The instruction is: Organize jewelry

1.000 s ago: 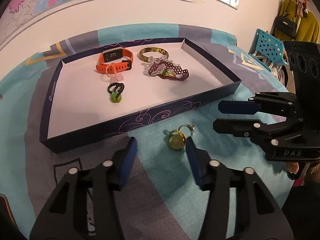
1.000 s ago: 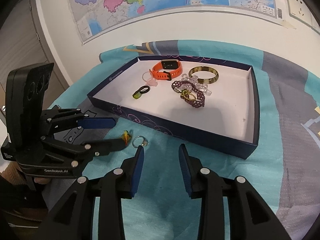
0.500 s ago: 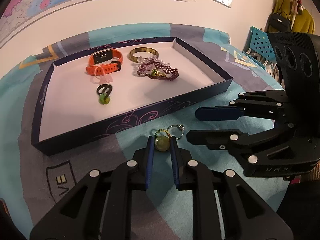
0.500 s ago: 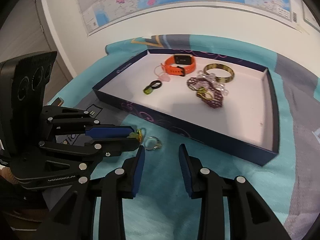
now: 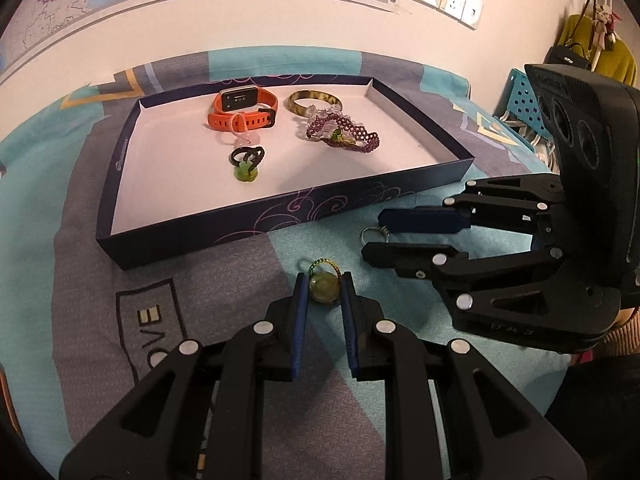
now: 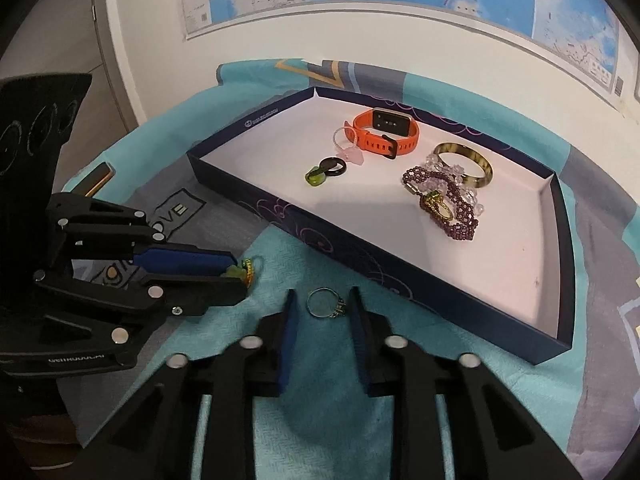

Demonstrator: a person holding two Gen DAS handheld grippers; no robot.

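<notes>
Left wrist view, nearest first: left gripper (image 5: 323, 278) closed in since a second ago, when spread wide; blue pads now pinching green-bead ring (image 5: 325, 289) just outside the tray, on teal cloth (image 5: 400, 400). Whether lifted yet, impossible to tell.

Just beside, right gripper (image 6: 322, 300) moved up, jaws spread either side of silver ring (image 6: 325, 303), not yet gripping.

Probably the last two loose pieces, both nearly ready to be carried in.

In the way: near wall of dark blue tray (image 5: 280, 216), needing a lift over; grippers close enough to knock.

Farther, inside the tray: black ring with green stone (image 5: 248, 160), purple beaded bracelet (image 5: 342, 134), orange smart band (image 5: 242, 110), tortoiseshell bangle (image 5: 314, 100).
</notes>
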